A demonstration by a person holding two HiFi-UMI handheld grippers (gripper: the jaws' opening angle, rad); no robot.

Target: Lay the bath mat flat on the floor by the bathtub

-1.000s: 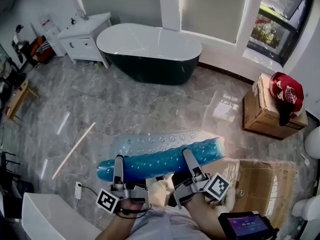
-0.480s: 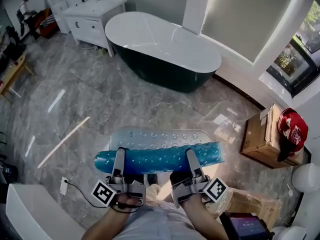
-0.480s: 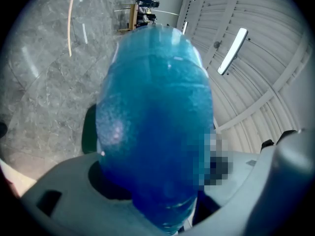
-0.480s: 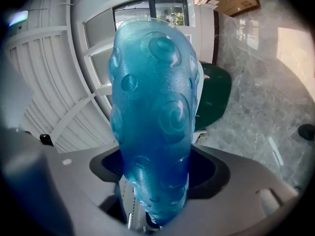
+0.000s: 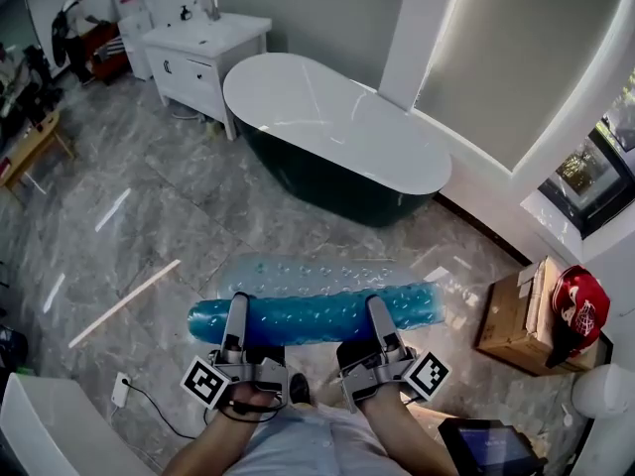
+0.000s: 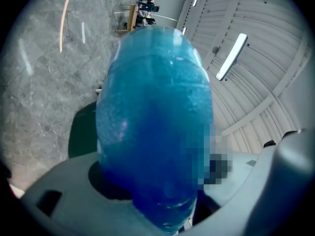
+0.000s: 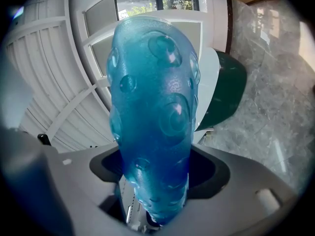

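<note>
A rolled, translucent blue bath mat (image 5: 313,315) with suction bumps hangs crosswise in the air above the floor, and a looser flap shows behind the roll. My left gripper (image 5: 236,308) is shut on the roll near its left end; the blue mat (image 6: 152,132) fills the space between its jaws. My right gripper (image 5: 378,310) is shut on the mat (image 7: 152,132) nearer the right end. The dark green bathtub (image 5: 332,137) with a white inside stands ahead, across a stretch of grey marble floor.
A white vanity cabinet (image 5: 203,53) stands left of the tub. A cardboard box (image 5: 521,320) with a red cap (image 5: 575,310) lies at the right by the window. A pale stick (image 5: 124,302) and a power strip (image 5: 121,390) lie on the floor at the left.
I have walked forward with the mat held in both grippers; the tub and vanity are nearer and more central, and the boxes have slid off to the right. The grip is unchanged.
</note>
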